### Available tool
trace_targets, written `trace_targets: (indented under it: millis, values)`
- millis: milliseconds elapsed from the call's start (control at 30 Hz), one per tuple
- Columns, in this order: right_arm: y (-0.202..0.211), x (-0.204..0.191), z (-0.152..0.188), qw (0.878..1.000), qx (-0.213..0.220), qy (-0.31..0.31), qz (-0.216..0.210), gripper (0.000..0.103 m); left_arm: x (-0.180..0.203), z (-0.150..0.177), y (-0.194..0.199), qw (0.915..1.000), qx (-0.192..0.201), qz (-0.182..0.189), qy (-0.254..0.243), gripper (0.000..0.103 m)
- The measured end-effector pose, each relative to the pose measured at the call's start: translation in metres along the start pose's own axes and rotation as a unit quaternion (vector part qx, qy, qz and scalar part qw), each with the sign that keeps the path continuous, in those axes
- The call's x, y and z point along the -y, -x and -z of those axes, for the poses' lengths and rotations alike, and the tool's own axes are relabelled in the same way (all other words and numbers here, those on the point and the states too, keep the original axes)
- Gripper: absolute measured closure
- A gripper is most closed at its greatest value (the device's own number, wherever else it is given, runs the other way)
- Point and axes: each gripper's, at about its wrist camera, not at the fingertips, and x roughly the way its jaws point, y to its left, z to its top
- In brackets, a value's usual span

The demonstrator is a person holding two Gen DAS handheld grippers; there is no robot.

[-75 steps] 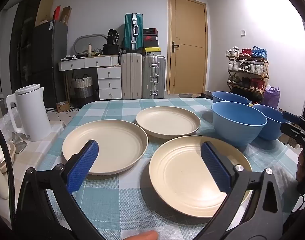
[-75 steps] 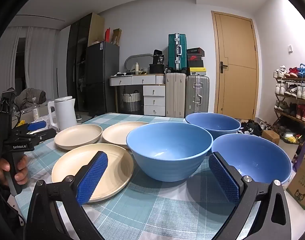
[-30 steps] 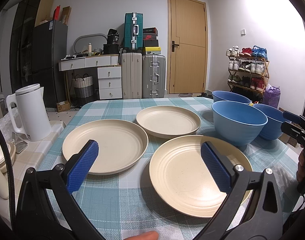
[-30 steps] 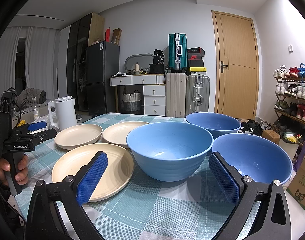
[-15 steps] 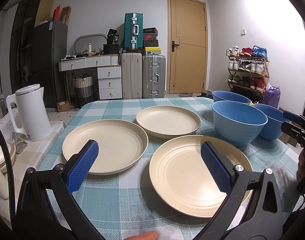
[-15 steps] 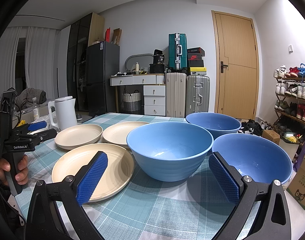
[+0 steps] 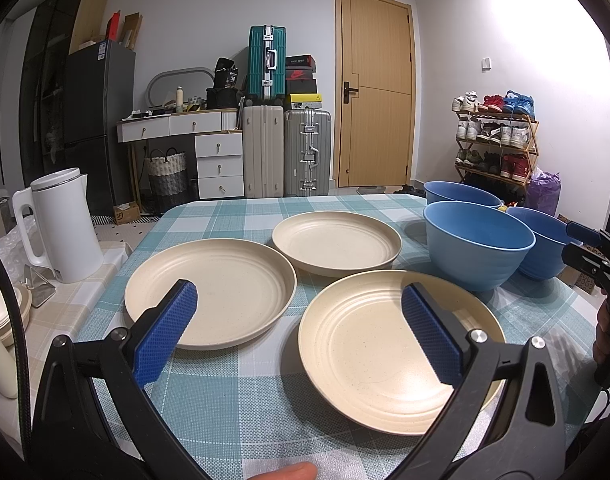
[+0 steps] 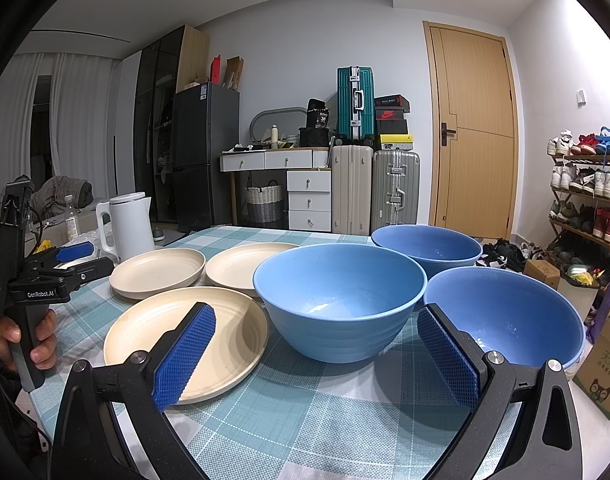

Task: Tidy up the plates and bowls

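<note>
Three cream plates and three blue bowls stand on a table covered by a teal checked cloth (image 7: 233, 392). All six pieces sit upright, open side up; being round, none shows a long axis or a pointing direction.

Plates: the near plate (image 7: 385, 352) lies at the front, right of centre in the left wrist view. The left plate (image 7: 221, 284) lies beside it to the left, the two rims close but apart. The far plate (image 7: 337, 240) lies behind both, near their rims; contact cannot be judged.

Bowls: the middle bowl (image 8: 339, 296) stands just right of the near plate, its rim overhanging the plate's edge in the right wrist view. The far bowl (image 8: 427, 246) stands behind it. The right bowl (image 8: 505, 316) stands at the table's right edge, close beside the middle bowl.

Left gripper (image 7: 301, 336): jaws wide apart, holding nothing, raised above the table's near edge, one blue pad over the left plate and the other over the near plate. A hand (image 8: 21, 336) grips its handle.

Right gripper (image 8: 315, 354): jaws wide apart, holding nothing, with the middle bowl framed between its pads.

Surroundings: a white kettle (image 7: 63, 224) stands on a side surface left of the table. Suitcases (image 7: 285, 148), a wooden door (image 7: 375, 96) and a shoe rack (image 7: 497, 140) line the far wall.
</note>
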Motion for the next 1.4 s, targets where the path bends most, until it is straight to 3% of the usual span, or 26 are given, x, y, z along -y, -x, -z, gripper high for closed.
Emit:
trace_targets:
  millis: [900, 1400]
  values:
    - [0.0, 0.0, 0.0, 1.0, -0.001, 0.0, 0.0, 0.0, 0.0, 0.0, 0.0, 1.0, -0.001, 0.0, 0.0, 0.001]
    - [-0.017, 0.005, -0.001, 0.999, -0.034, -0.02, 0.019, 0.0, -0.012, 0.0, -0.003, 0.9996, -0.015, -0.011, 0.021, 0.001]
